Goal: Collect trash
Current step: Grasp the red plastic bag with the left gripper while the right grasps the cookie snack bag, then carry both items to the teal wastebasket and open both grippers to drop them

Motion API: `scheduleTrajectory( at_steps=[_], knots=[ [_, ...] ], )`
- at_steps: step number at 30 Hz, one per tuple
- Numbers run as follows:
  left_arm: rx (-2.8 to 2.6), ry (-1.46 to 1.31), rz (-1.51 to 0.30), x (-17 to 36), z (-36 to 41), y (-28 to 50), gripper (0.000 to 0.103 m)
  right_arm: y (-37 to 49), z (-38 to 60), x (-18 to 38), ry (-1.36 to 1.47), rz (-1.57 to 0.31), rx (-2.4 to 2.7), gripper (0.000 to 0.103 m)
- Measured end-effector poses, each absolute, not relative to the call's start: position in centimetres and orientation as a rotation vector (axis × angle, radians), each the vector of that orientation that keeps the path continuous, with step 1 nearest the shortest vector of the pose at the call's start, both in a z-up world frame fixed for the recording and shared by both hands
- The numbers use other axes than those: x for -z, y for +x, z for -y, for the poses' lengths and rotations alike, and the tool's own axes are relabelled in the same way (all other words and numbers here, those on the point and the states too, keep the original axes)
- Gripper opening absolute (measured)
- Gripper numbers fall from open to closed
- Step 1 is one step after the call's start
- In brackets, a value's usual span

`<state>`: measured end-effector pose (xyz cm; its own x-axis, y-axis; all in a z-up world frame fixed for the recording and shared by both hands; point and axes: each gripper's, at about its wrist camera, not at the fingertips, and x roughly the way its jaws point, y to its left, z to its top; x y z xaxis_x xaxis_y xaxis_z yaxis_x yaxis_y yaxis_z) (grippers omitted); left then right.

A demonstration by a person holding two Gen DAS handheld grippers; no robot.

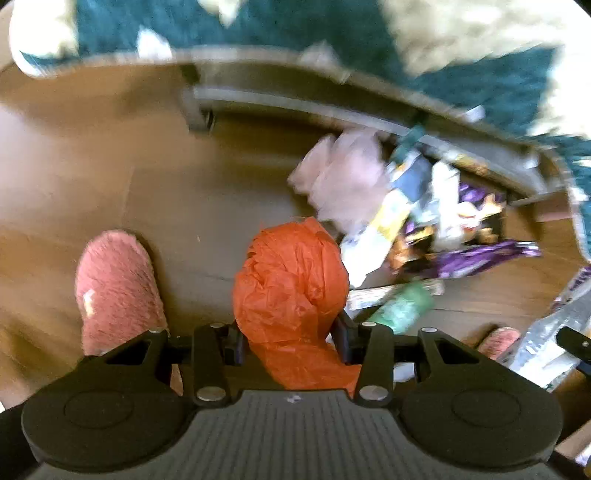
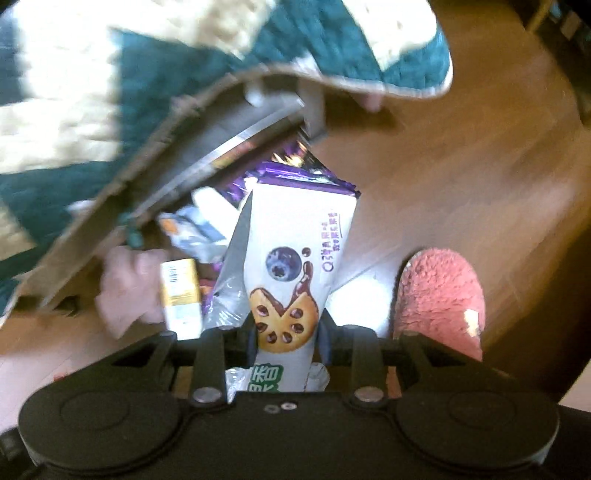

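Observation:
My left gripper (image 1: pixel 290 343) is shut on a crumpled orange plastic bag (image 1: pixel 291 288), which hangs between its pads above the wooden floor (image 1: pixel 147 184). My right gripper (image 2: pixel 286 338) is shut on a white cookie wrapper (image 2: pixel 295 266) printed with a blueberry and a cookie; the wrapper sticks out ahead of the pads. On the floor beyond lies a heap of trash: pale pink plastic (image 1: pixel 343 181), purple snack wrappers (image 1: pixel 476 258), a green packet (image 1: pixel 402 306) and a yellow carton (image 2: pixel 181 291).
A pink fuzzy slipper (image 1: pixel 114 288) stands on the floor left of the orange bag, and a pink fuzzy slipper (image 2: pixel 439 299) shows right of the cookie wrapper. A low grey furniture frame (image 1: pixel 295 99) carries a teal and cream blanket (image 1: pixel 332 33) above the heap.

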<state>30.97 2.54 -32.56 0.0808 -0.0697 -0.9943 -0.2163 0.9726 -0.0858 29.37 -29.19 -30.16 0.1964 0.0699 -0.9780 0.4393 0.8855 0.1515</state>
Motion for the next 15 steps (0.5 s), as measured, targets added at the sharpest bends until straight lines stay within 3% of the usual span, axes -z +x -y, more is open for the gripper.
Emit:
scheduleTrajectory(
  at_steps=[15],
  knots=[
    [0.079, -0.178, -1.033, 7.7, -1.8, 26.7, 0.043, 25.0, 26.2, 7.7, 0.246, -0.989, -0.101, 0.031]
  ],
)
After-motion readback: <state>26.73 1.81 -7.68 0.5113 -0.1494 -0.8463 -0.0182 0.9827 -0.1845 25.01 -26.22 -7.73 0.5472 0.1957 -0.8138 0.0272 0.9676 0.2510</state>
